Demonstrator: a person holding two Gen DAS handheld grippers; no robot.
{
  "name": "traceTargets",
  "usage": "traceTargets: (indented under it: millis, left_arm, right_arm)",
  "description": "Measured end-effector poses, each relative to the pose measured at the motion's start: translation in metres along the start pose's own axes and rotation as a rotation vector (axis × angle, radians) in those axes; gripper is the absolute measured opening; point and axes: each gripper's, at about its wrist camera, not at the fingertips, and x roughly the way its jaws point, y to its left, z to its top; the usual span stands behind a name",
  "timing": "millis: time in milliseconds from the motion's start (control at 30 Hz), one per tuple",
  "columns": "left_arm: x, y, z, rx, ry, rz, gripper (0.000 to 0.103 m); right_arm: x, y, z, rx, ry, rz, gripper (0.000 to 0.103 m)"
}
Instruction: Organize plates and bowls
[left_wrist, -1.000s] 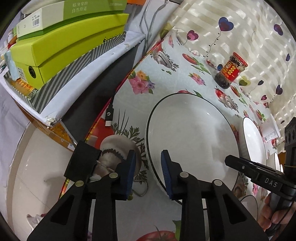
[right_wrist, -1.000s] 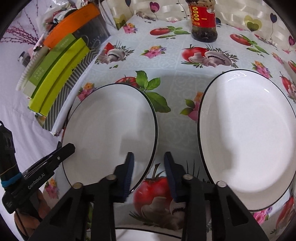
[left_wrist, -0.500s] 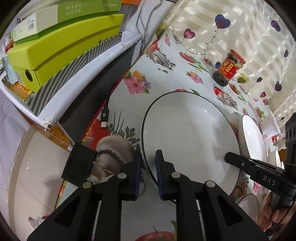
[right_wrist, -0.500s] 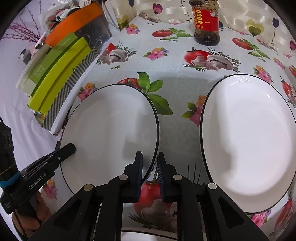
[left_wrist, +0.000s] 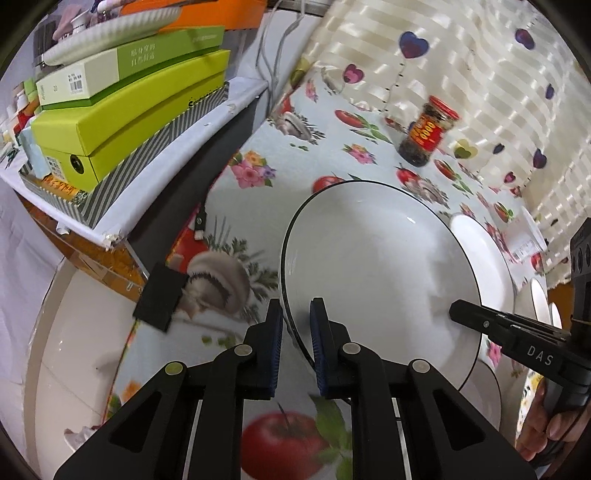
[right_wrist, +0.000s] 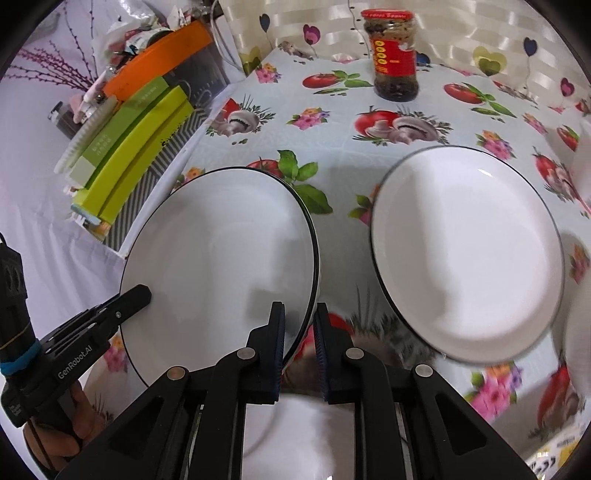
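A white plate with a thin black rim (left_wrist: 380, 266) is held off the flowered tablecloth (left_wrist: 258, 206) by both grippers. My left gripper (left_wrist: 296, 328) is shut on its left rim. My right gripper (right_wrist: 300, 328) is shut on its right rim; the same plate shows in the right wrist view (right_wrist: 218, 258). A second white black-rimmed plate (right_wrist: 465, 251) lies to the right on the cloth, partly behind the held plate in the left wrist view (left_wrist: 487, 254). Another white dish (right_wrist: 295, 435) lies under my right gripper.
A jar with a red label (right_wrist: 393, 62) stands at the back of the table. Stacked green boxes (left_wrist: 122, 110) sit on a shelf left of the table. A small black connector (left_wrist: 199, 225) lies near the table's left edge. More white dishes (left_wrist: 539, 302) lie at the far right.
Both grippers closed from open onto opposite rims of the left plate. The plate has risen off the cloth and tilted, moving toward the second plate.
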Motion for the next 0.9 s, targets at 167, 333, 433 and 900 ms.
traceTargets:
  millis: [167, 333, 433, 900]
  left_arm:
    - [-0.015, -0.018, -0.018, 0.034, 0.008, -0.009, 0.015]
    - [-0.030, -0.034, -0.036, 0.061, 0.008, -0.028, 0.015]
    - [-0.037, -0.042, -0.047, 0.079, 0.012, -0.033, 0.015]
    - [-0.051, -0.062, -0.099, 0.123, 0.055, -0.044, 0.015]
  right_arm:
    - [-0.023, -0.008, -0.024, 0.016, 0.004, -0.017, 0.015]
    - [-0.045, -0.015, -0.049, 0.031, -0.009, -0.032, 0.015]
    - [-0.057, -0.018, -0.065, 0.036, -0.012, -0.040, 0.015]
    - [-0.080, -0.032, -0.133, 0.088, 0.009, -0.064, 0.016]
